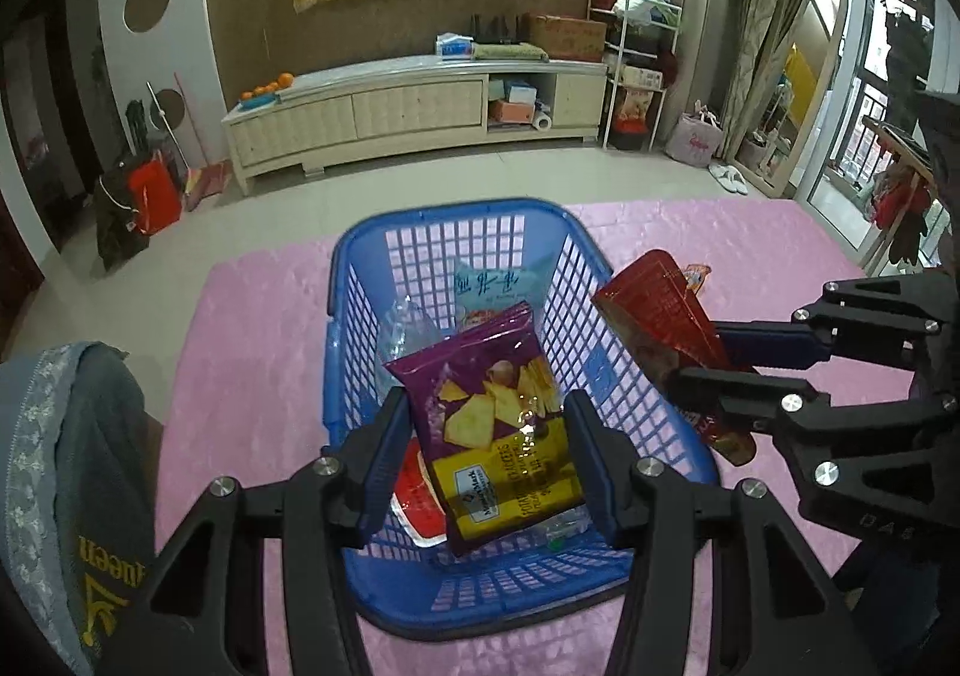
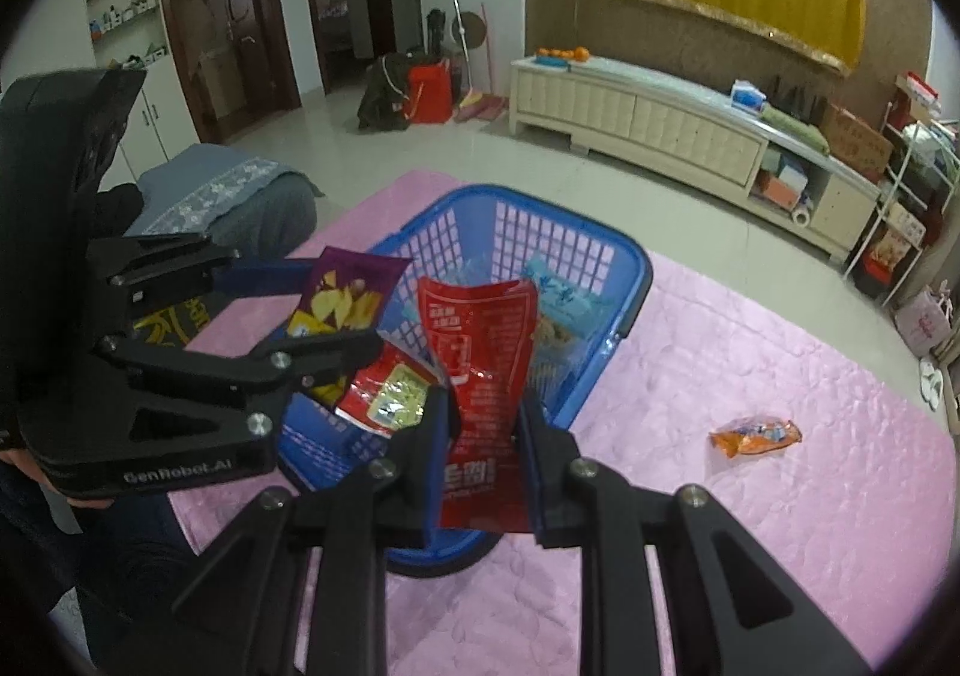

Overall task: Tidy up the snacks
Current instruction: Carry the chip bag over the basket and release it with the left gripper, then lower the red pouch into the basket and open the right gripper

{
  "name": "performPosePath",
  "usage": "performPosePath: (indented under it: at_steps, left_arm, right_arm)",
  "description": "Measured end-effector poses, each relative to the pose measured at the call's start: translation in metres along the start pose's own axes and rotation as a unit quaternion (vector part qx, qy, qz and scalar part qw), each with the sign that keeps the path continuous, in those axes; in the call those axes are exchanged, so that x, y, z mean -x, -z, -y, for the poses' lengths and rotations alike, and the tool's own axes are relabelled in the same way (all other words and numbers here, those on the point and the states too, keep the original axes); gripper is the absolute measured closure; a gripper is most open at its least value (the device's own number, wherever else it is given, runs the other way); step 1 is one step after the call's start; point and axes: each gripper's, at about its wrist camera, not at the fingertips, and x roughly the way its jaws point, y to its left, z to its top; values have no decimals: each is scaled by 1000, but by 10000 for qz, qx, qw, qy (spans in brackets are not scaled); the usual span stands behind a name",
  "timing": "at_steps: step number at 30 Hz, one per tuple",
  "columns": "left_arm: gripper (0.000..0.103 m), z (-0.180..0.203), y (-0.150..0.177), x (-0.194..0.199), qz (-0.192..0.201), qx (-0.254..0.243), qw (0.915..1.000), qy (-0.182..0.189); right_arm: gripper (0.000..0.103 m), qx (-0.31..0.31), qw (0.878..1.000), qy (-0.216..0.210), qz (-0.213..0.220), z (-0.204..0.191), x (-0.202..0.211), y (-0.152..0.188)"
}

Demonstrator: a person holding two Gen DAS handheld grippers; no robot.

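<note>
A blue plastic basket (image 1: 543, 232) stands on a pink mat; it also shows in the right wrist view (image 2: 633, 280). My left gripper (image 1: 483, 451) is shut on a purple and yellow cracker bag (image 1: 498, 418), held over the basket's inside; the bag also shows in the right wrist view (image 2: 345, 295). My right gripper (image 2: 483, 451) is shut on a red snack packet (image 2: 480, 352), held upright over the basket's near rim; the packet (image 1: 660, 310) shows at the basket's right side in the left wrist view. A red packet (image 2: 387, 394), a light blue packet (image 1: 498, 286) and clear wrappers lie in the basket.
A small orange snack packet (image 2: 756, 434) lies on the pink mat (image 2: 750, 526) right of the basket. A grey-blue cloth-covered seat (image 2: 228, 202) stands at the mat's left. A long cream cabinet (image 1: 414, 106) runs along the far wall.
</note>
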Motion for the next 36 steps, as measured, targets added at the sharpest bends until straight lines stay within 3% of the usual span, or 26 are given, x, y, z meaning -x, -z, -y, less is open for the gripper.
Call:
performPosePath:
  at_steps: [7, 13, 17, 18, 29, 36]
  left_arm:
    - [54, 0, 11, -24, -330, 85, 9993, 149]
    - [53, 6, 18, -21, -447, -26, 9990, 24]
    - [34, 7, 21, -17, -495, -27, 9987, -68]
    - [33, 7, 21, -15, -499, -10, 9987, -63]
    - [26, -5, 0, 45, 190, 187, 9992, -304]
    - [25, -12, -4, 62, 384, 78, 9972, -643]
  right_arm:
    - [77, -47, 9999, 48, -151, 2, -6, 5]
    - [77, -73, 9998, 53, -148, 0, 1, 4]
    - [77, -44, 9999, 37, -98, 0, 9, 6]
    - [77, -51, 10000, 31, -77, 1, 11, 5]
    - [77, -130, 9997, -38, 204, 7, 42, -5]
    - [76, -29, 9994, -285, 168, -7, 28, -22]
